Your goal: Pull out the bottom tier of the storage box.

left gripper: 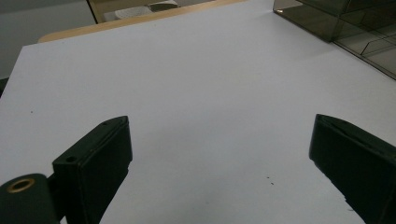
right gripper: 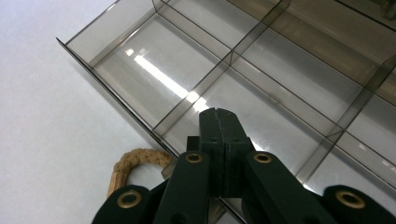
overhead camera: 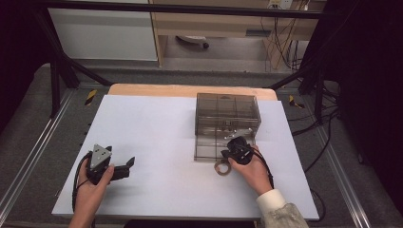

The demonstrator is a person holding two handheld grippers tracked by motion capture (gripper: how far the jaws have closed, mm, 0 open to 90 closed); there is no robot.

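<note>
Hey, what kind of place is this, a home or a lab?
Probably a lab recording station: a black metal frame surrounds the white table, loose cables hang behind, and hazard tape marks the floor.

Overhead view, two close claw-cams (shared organizer (overhead camera: 227, 124))

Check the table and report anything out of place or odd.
One thing stands out: a rope ring lies on the white table just outside the smoky clear organizer box, against its pulled-out tray, not in a compartment. The right gripper, jaws shut, sits at that tray's edge. Nothing looks spilled or damaged.
</note>
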